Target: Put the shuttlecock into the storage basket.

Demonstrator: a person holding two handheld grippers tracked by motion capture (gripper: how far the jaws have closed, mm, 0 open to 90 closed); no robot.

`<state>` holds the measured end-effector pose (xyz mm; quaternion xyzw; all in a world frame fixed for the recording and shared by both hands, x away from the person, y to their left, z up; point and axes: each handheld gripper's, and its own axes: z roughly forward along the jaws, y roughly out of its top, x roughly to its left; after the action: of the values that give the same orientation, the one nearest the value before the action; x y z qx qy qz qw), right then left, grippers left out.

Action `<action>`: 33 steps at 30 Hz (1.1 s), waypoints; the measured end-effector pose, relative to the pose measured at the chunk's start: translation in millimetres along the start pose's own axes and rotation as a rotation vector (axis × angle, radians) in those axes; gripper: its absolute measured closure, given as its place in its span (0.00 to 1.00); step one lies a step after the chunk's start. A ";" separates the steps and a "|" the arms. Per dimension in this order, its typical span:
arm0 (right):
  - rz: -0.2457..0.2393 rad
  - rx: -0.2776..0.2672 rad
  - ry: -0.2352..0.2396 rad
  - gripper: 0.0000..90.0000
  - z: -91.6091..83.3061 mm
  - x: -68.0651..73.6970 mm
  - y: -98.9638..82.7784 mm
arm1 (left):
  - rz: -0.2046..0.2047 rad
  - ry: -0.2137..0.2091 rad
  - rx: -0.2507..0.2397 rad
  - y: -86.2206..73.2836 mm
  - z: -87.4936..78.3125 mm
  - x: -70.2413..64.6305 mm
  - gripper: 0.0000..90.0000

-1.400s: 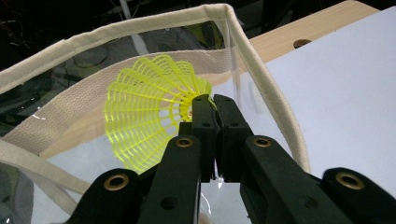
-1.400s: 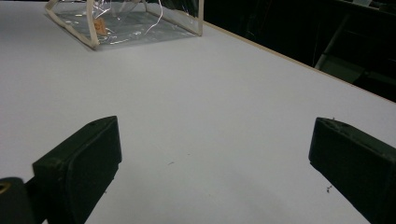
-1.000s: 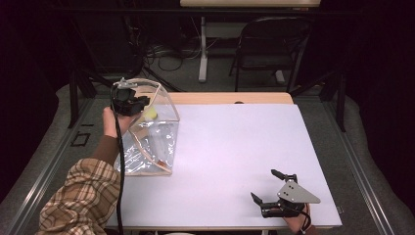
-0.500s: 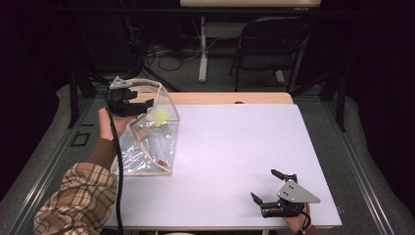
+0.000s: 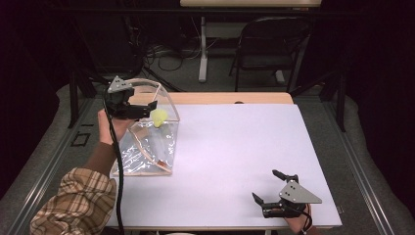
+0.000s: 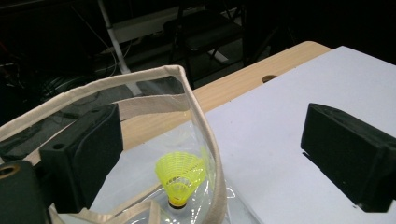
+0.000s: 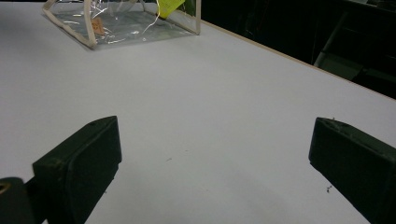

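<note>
Shuttlecock (image 5: 159,117) of bright yellow sits inside the clear bag (image 5: 147,147) near the left edge of the white table (image 5: 235,161) in the high view. The left gripper (image 5: 144,108) hangs over the bag's open top; its jaws have just been opening and stand wide apart with nothing pinched. The right gripper (image 5: 269,188) rests by the table's near right corner, jaws spread, holding nothing. A small orange tag (image 5: 161,163) is in the bag, too small to read. In the left gripper view, the shuttlecock (image 6: 180,177) stands cork down in the bag (image 6: 201,121), whose cloth rim runs between the two jaws. In the right gripper view, the bag (image 7: 121,21) lies far off on bare table (image 7: 210,102); its tag (image 7: 98,27) is blurred.
</note>
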<state>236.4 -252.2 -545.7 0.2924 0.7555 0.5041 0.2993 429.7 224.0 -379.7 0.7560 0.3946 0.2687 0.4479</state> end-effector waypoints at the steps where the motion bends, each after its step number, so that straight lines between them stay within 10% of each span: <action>1: -0.001 0.002 0.002 0.02 -0.2 -0.3 -0.2 | -0.002 -0.001 -0.004 -0.1 -1.2 -0.6 0.06; 33: -0.006 0.004 -0.001 0.02 -1.8 3.0 0.8 | 0.074 -0.047 -0.105 -16.4 -33.8 -40.3 0.00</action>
<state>233.2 -250.8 -544.8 0.2908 0.7572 0.5017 0.3006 376.3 210.7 -381.1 0.7515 0.3412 0.2877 0.4858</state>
